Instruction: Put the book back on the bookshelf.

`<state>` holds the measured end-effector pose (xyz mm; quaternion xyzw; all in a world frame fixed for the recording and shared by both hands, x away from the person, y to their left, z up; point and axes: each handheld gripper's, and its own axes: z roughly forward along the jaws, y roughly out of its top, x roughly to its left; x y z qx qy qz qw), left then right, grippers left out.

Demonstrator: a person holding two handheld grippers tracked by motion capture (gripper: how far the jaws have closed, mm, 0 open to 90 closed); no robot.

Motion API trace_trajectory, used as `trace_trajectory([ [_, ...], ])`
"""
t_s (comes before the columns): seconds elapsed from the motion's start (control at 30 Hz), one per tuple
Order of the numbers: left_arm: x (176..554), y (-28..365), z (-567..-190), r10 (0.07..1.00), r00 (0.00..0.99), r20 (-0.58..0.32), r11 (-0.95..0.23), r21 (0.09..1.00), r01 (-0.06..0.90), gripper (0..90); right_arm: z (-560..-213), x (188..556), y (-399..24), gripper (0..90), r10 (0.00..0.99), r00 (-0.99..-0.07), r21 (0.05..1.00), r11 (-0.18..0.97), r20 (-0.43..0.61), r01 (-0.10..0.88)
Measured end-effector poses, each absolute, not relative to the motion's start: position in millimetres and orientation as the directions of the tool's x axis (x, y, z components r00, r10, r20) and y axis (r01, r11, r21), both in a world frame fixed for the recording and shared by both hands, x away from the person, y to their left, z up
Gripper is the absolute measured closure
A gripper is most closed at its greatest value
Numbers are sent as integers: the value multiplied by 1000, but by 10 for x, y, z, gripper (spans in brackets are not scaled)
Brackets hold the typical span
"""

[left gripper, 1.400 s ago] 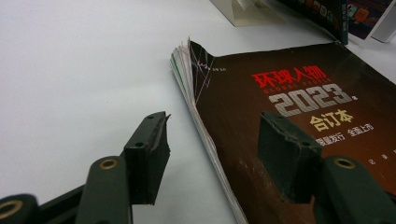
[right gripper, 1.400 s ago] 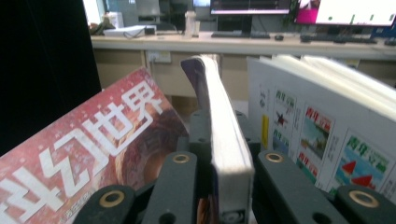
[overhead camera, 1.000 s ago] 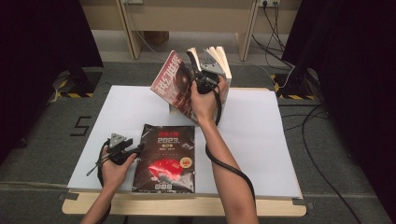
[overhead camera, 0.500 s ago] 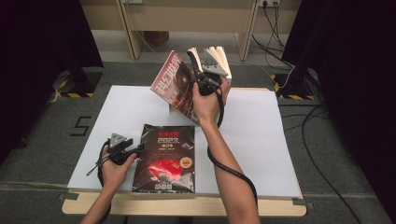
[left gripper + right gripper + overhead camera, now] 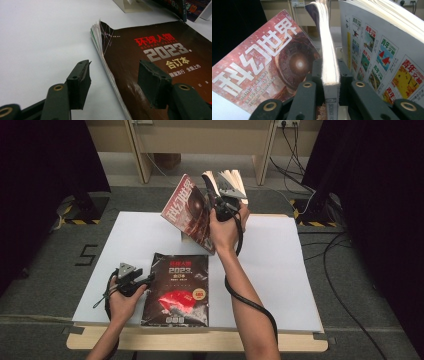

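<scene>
White tabletop (image 5: 280, 265) w/ wooden front edge, grey carpet (image 5: 45, 285), black curtains (image 5: 45, 165) both sides, floor cables (image 5: 345, 270).

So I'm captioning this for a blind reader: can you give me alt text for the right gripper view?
The right gripper clamps its two black jaws on the edge of a thick book held upright. A red magazine with large white characters leans at its left, and a back cover printed with small colourful covers stands at its right.

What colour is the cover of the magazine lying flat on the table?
The flat magazine has a black cover with red and silver lettering and a red picture. The high view shows it best.
</scene>
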<state>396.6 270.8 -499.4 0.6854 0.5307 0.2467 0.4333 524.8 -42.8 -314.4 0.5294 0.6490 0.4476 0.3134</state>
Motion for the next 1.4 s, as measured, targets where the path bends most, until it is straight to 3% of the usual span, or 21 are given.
trace_trajectory([
  [0.2,3966,2706,-4995,941,315,-120,-62,857,511,425,-3146,5233,-383,833,972,-236,916,99,-6,388],
  [1.13,3966,2711,-4995,941,314,-126,-56,857,512,427,-3158,5279,-333,836,982,-189,974,36,7,225],
  [1.4,3961,2708,-4995,941,315,-125,-55,861,506,427,-3308,5291,-293,830,981,-193,971,60,-14,234],
])
